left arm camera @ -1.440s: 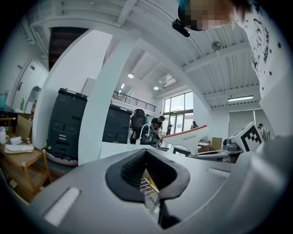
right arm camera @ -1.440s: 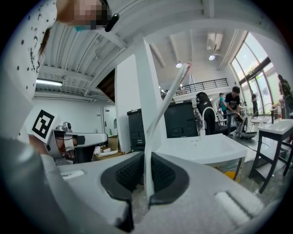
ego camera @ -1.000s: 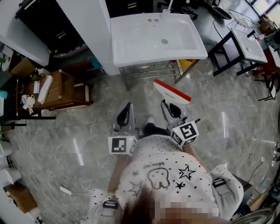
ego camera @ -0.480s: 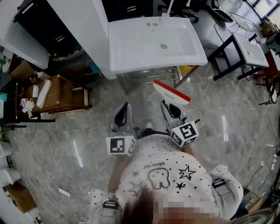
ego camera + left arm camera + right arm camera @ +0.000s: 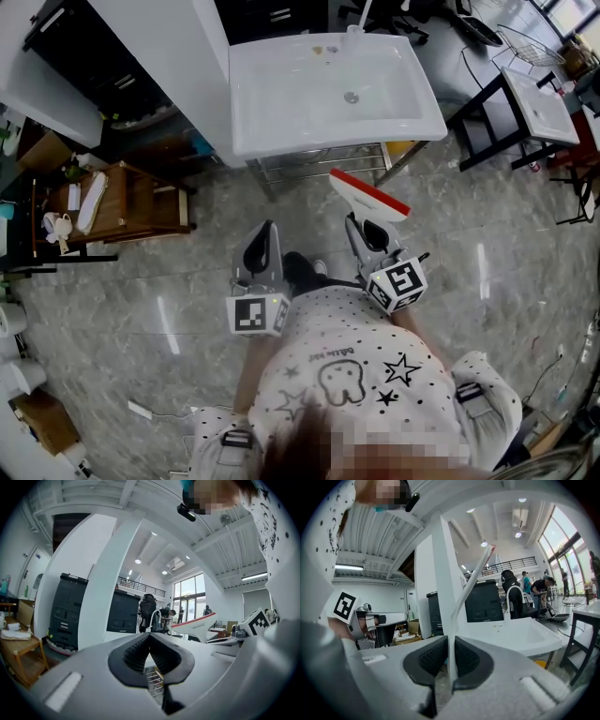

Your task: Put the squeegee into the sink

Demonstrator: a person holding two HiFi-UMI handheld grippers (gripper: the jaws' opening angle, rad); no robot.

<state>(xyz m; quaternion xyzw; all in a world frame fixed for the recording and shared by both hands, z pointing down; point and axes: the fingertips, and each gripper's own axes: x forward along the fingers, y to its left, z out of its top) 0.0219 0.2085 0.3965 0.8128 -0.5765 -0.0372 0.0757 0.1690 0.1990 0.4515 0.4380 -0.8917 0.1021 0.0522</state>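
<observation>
Grey marble flooring (image 5: 141,309) fills most of the head view. A white sink (image 5: 253,131) is located at 12 o'clock from the person, with a faucet (image 5: 354,33) on its far rim and a metal rack (image 5: 319,155) under it. A wooden side table (image 5: 141,192) is seen at 10 o'clock, and a black-framed stand (image 5: 487,108) at 2 o'clock.

The squeegee (image 5: 368,195) is gripped by the right gripper (image 5: 361,223). In the right gripper view, the thin white handle (image 5: 450,639) is clamped between the two dark pads (image 5: 433,658), and the jaws are narrowed onto it. The squeegee's white body and red blade edge are held above the floor, just short of the sink's front rim and outside the basin. The blade is oriented from 10 o'clock to 4 o'clock in the head view.

The left gripper (image 5: 269,230) is held beside the right one, at its 9 o'clock. Its jaws are brought together at the tips, and nothing is held between them.
</observation>
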